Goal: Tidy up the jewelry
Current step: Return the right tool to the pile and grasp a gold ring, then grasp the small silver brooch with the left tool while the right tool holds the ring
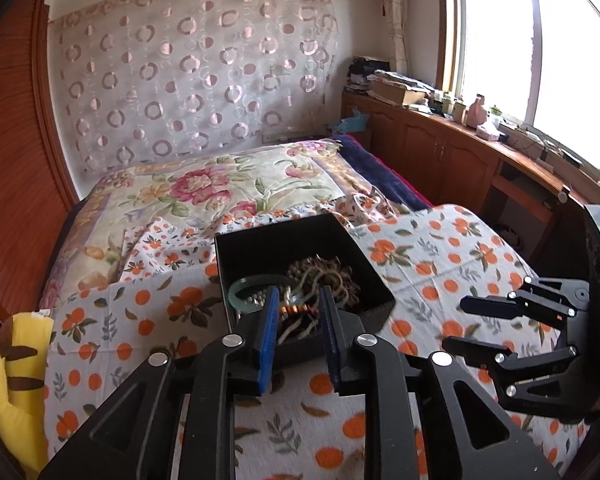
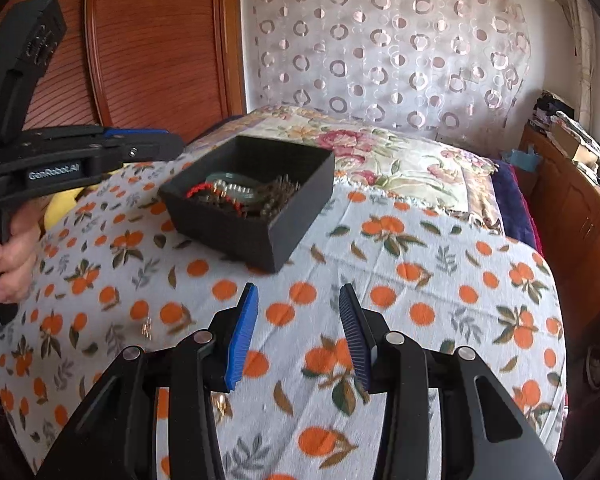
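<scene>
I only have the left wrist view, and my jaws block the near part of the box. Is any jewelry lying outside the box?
Observer: Yes. A small gold piece lies on the orange-print cloth, well apart from the black box.
Operator: Only that one?
Observer: No. A second gold piece lies on the cloth, partly hidden by the left finger of the right gripper.
Operator: What is in the box behind my jaws?
Observer: A red braided cord lies among the beads toward the box's left side.
</scene>
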The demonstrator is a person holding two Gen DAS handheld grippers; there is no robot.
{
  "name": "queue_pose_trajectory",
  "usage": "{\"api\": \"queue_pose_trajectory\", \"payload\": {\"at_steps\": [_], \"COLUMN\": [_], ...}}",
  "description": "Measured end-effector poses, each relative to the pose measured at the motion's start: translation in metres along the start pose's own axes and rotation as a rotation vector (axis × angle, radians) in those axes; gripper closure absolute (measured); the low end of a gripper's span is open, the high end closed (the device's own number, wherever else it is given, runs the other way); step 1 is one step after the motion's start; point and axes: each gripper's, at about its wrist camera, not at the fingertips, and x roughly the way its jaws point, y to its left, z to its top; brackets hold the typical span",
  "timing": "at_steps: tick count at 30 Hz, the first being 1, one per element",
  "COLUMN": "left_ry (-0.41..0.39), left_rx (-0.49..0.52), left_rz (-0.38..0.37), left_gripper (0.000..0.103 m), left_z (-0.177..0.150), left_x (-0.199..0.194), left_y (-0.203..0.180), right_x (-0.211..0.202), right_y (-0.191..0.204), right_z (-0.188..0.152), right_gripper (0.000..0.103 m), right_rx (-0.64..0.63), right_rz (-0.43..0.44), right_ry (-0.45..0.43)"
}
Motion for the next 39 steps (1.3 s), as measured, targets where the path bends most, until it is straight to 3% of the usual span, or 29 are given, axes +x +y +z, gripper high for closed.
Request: {"api": "queue_pose_trajectory", "payload": {"at_steps": [6, 7, 17, 23, 39], "left_ry": [0.029, 0.033, 0.097, 0.134, 0.18], "left_rx": [0.022, 0.023, 0.028, 0.04, 0.053], "left_rz": [-0.031, -0.032, -0.084, -0.111, -0.126], "left_gripper": [0.076, 0.076, 0.071, 0.071, 0.071], "left_z": [-0.029, -0.033, -0.077, -0.087, -0.094], "left_x": [-0.009, -0.01, -0.017, -0.012, 0.006], "left_y": [-0.008, -0.009, -0.018, -0.028, -0.038], "right_x": [-0.007, -0.007, -0.008, 0.0, -0.007], "right_y": [0.01, 0.012, 0.036, 0.038, 0.033], "right_z": [-0.021, -0.024, -0.045, -0.047, -0.044], "right_gripper": [0.059, 0.066, 0.08, 0.097, 0.097], "right_rx": [-0.021, -0.028, -0.085, -0.101, -0.095], "right_rz": [0.03, 0.036, 0.115, 0.112, 0.077], "right_ry": [0.036, 0.043, 0.113, 0.143, 0.101]}}
